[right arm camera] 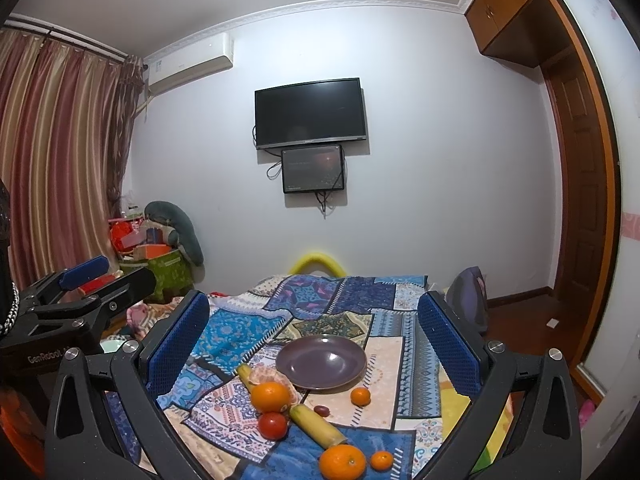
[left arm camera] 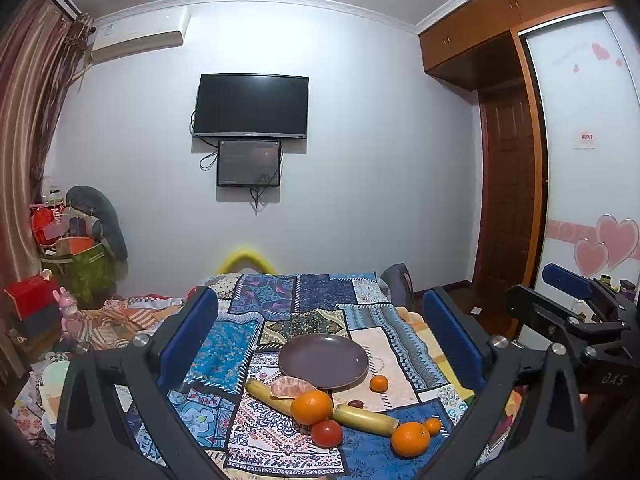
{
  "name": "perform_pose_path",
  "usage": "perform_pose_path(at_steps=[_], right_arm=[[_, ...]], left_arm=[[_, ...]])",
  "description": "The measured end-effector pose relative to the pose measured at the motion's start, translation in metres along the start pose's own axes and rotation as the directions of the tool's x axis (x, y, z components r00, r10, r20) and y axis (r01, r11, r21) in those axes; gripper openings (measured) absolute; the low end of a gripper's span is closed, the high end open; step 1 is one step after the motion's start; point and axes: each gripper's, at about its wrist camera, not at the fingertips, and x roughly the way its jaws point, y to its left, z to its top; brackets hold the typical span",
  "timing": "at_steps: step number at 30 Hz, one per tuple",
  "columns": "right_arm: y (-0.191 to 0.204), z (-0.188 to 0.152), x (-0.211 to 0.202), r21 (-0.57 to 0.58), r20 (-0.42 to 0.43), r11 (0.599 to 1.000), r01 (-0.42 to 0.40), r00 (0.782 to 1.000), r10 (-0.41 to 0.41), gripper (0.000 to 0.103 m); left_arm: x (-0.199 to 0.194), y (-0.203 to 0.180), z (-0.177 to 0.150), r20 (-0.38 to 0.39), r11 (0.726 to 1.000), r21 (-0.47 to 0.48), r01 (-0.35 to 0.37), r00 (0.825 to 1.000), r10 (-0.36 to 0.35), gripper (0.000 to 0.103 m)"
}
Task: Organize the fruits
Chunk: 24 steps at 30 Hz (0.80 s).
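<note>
An empty grey-purple plate (left arm camera: 324,360) (right arm camera: 321,364) sits on a patchwork cloth (left arm camera: 224,352) (right arm camera: 236,332). In front of it lie a peeled tangerine (left arm camera: 289,386), two oranges (left arm camera: 311,407) (left arm camera: 410,438), a red tomato (left arm camera: 327,433) (right arm camera: 273,425), two yellow-green cane sticks (left arm camera: 366,419) (left arm camera: 266,394), two small mandarins (left arm camera: 379,383) (left arm camera: 432,426) and a dark date (left arm camera: 355,403). My left gripper (left arm camera: 328,328) is open and empty, held above and short of the fruit. My right gripper (right arm camera: 316,328) is open and empty too, beside the left one.
The cloth covers a bed facing a wall with a TV (left arm camera: 251,106). Boxes and bags (left arm camera: 76,256) pile up at the left under curtains (right arm camera: 56,160). A wardrobe and door (left arm camera: 508,200) stand at the right. A bag (right arm camera: 470,296) lies off the bed's right side.
</note>
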Motion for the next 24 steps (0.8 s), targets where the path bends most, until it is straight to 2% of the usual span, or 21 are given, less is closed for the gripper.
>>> perform_pose_path(at_steps=[24], right_arm=[[0.0036,0.0011,-0.0013,-0.007,0.006,1.0,0.0,1.0,0.0,0.103]], left_arm=[[-0.0024,0.0003,-0.0011,-0.002,1.0,-0.003,0.024,1.0,-0.024,0.103]])
